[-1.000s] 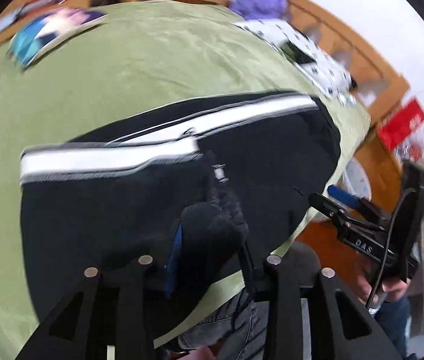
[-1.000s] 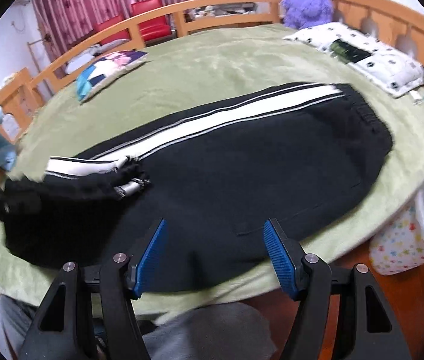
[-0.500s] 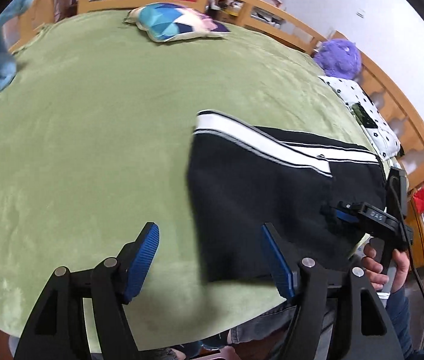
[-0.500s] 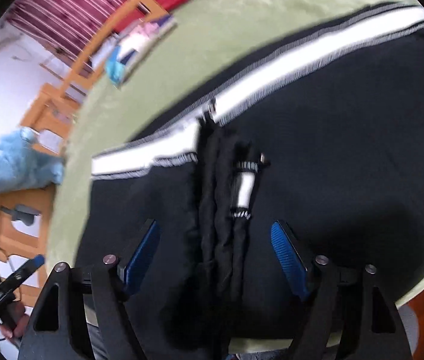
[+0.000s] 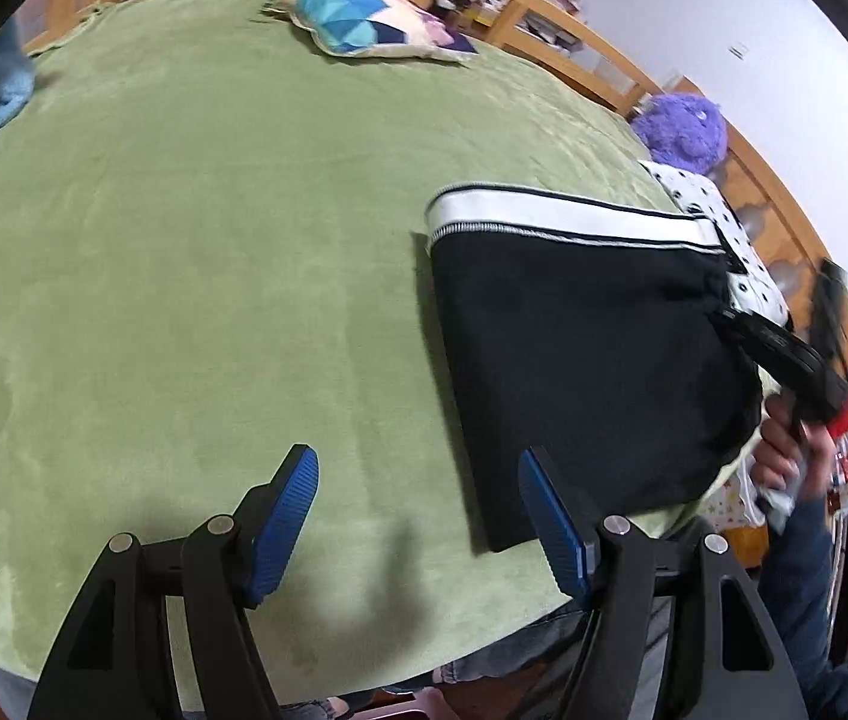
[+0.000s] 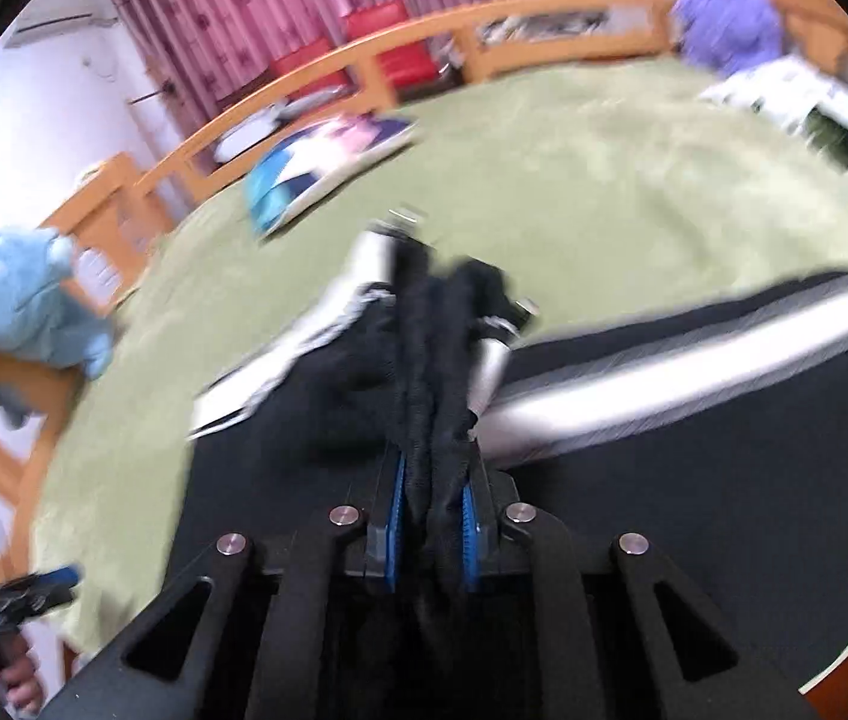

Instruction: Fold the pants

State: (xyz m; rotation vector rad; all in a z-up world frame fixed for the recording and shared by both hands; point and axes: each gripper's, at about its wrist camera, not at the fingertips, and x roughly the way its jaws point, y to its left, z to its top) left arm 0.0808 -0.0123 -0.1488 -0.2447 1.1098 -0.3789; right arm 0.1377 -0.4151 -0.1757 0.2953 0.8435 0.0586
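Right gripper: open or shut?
Shut on the pants: right gripper fingers pinch a bunched black fold between the blue pads.

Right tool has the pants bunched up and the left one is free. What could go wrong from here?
1. The right tool pinches a thick wad of the black pants; layers may slip out unevenly and skew the fold.
2. The left tool hovers open over the green blanket, pinning nothing, so the folded stack could drag.
3. The pants lie near the bed's front edge and could slide off.
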